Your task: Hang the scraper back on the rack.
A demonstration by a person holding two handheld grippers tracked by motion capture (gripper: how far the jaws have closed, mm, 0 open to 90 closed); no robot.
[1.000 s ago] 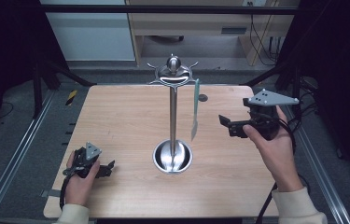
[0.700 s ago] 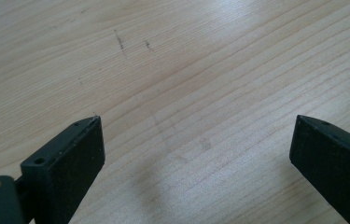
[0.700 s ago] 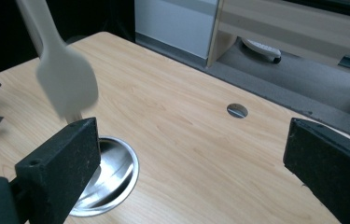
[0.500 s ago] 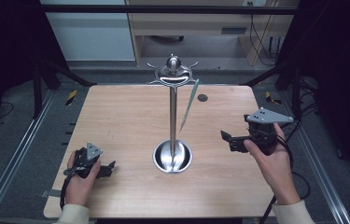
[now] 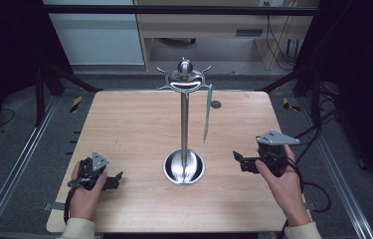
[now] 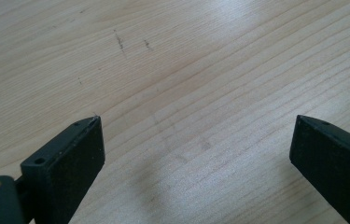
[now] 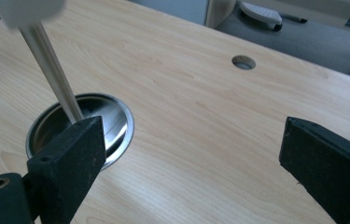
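Pale wood counter [image 5: 124,129] carries a steel stand [image 5: 184,124], its round base [image 5: 184,167] at the middle; from a hook at the stand's top a thin utensil [image 5: 207,113] hangs beside the pole. Left gripper [image 5: 115,179] lies low near the front left, right gripper [image 5: 237,158] just right of the base.

Left gripper view: jaws wide apart over bare wood, clamping nothing.

Right gripper view: jaws wide apart and empty, the pole [image 7: 53,70] and base [image 7: 81,126] behind the left jaw.
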